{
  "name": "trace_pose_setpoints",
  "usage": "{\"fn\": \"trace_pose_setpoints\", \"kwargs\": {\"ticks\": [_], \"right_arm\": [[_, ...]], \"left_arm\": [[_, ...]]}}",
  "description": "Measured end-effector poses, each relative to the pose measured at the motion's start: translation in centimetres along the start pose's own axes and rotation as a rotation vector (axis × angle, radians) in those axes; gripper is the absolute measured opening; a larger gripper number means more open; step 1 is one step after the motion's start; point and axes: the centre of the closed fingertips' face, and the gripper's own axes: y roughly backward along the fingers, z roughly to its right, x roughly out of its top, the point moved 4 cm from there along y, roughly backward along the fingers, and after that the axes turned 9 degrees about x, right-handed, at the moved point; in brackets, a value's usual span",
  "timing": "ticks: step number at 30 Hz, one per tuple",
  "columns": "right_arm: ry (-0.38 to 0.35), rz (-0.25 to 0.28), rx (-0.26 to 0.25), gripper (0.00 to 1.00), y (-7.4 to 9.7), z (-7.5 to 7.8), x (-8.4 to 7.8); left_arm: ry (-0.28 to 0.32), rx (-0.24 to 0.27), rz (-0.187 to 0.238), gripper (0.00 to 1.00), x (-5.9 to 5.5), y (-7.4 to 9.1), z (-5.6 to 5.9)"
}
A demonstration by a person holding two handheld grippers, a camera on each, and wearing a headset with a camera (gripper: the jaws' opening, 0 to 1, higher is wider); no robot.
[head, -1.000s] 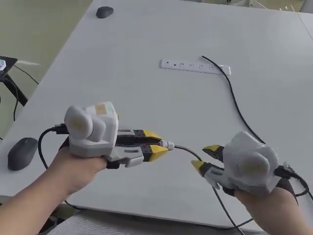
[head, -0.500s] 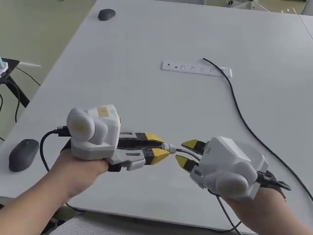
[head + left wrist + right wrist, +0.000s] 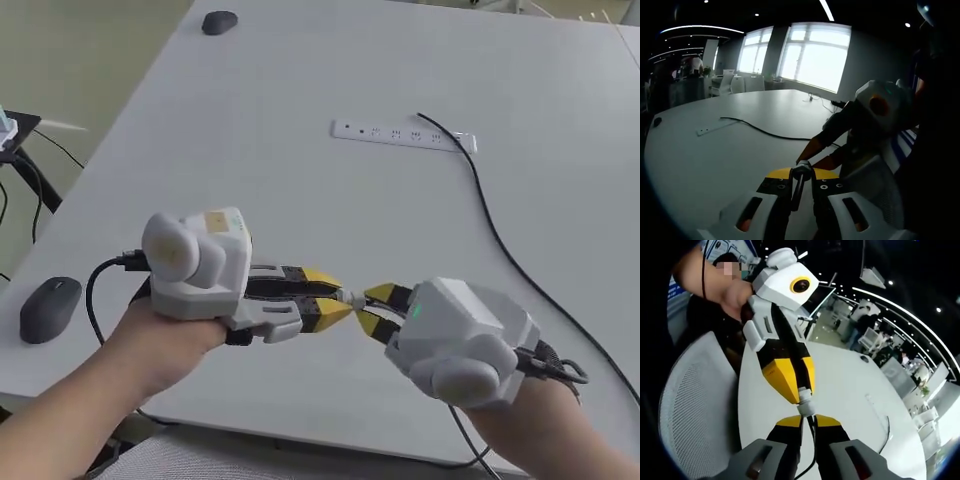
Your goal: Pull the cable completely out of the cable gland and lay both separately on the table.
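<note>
Clamping the cable gland between its yellow tips, the left gripper holds it in the air above the near edge of the table. The right gripper faces it nose to nose, with its jaws on either side of the cable, just beside the point where the cable leaves the gland. The gap between those jaws is narrow, but I cannot tell whether they already pinch the cable.

As I judge it, the task is at its start. The cable runs through the gland, nothing has been pulled free, and neither part lies on the table. What is left is to grip the cable firmly, draw the two grippers apart until the whole length slides out, and then set the gland and the cable down apart from each other.

The gland is a small pale grey piece with a rounded, ribbed end that juts past the left tips. The cable is thin, dark and limp. In the right gripper view it runs back between the jaws, and in the head view it hangs below the table edge.

Farther out on the table lie a white power strip with its own black lead and two computer mice, all well apart from the work.
</note>
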Motion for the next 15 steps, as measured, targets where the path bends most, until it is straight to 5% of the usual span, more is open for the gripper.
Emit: {"fn": "trace_pose_setpoints", "kwargs": {"ticks": [15], "right_arm": [[-0.044, 0.004, -0.010, 0.00, 0.33, 0.00, -0.61]], "left_arm": [[-0.004, -0.013, -0.006, 0.15, -0.13, -0.34, 0.38]]}}
